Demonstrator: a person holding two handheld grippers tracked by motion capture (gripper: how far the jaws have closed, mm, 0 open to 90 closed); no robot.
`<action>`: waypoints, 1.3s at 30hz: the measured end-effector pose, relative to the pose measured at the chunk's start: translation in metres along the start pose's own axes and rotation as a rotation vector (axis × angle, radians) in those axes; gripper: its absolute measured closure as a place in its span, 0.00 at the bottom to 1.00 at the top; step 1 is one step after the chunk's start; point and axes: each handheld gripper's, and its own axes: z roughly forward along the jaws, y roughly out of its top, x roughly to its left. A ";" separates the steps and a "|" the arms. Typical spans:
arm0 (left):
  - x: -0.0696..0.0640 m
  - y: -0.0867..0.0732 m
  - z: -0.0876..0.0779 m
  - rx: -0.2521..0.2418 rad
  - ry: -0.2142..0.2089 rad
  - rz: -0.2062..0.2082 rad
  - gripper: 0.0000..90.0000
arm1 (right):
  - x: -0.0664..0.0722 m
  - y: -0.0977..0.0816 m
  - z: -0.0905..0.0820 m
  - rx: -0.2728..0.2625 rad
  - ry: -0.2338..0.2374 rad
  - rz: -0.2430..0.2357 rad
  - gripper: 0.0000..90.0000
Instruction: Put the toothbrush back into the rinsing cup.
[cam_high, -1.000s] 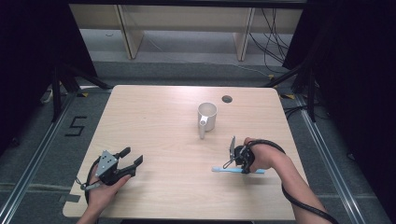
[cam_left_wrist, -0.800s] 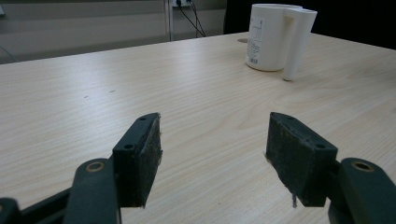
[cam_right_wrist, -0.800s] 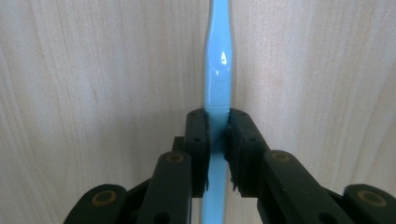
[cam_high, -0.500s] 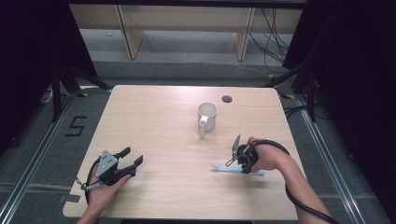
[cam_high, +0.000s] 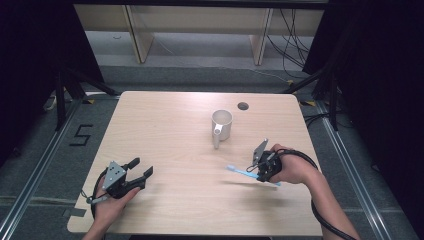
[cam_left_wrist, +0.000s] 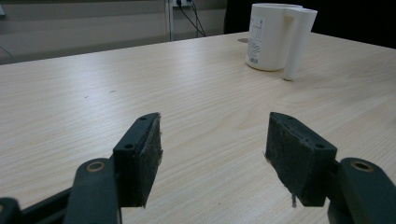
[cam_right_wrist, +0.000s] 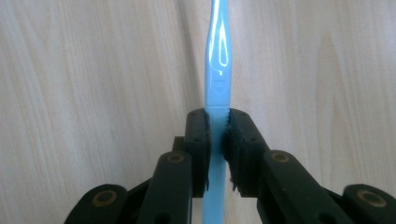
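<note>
A light blue toothbrush (cam_high: 245, 173) hangs just above the table at the right, casting a shadow below it. My right gripper (cam_high: 261, 172) is shut on its handle. In the right gripper view the blue toothbrush (cam_right_wrist: 217, 56) runs straight up between the two pads, pinched near its middle. A white mug (cam_high: 221, 124) stands upright beyond it, handle toward me; the left gripper view has the mug (cam_left_wrist: 275, 37) at top right. My left gripper (cam_high: 141, 169) rests at the front left of the table, open, and between the black pads of the left gripper (cam_left_wrist: 215, 156) there is nothing.
The light wooden table (cam_high: 165, 130) has a round cable hole (cam_high: 243, 106) near its far edge, behind the mug. Black cables trail from both grippers. Shelving and floor cables lie beyond the table; a "5" is marked on the floor at left.
My right gripper has lifted the toothbrush off the table and tilted slightly. The left gripper has stayed put.
</note>
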 end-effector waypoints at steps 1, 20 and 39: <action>0.000 0.000 0.000 -0.001 0.000 0.000 0.39 | 0.001 -0.001 -0.001 -0.025 0.011 0.019 0.88; 0.002 0.000 0.000 -0.002 0.000 -0.009 0.39 | 0.012 -0.016 -0.020 -0.284 -0.096 0.136 0.88; 0.002 0.000 0.001 -0.018 -0.004 -0.018 0.39 | 0.031 -0.027 -0.007 -0.617 -0.247 0.283 0.88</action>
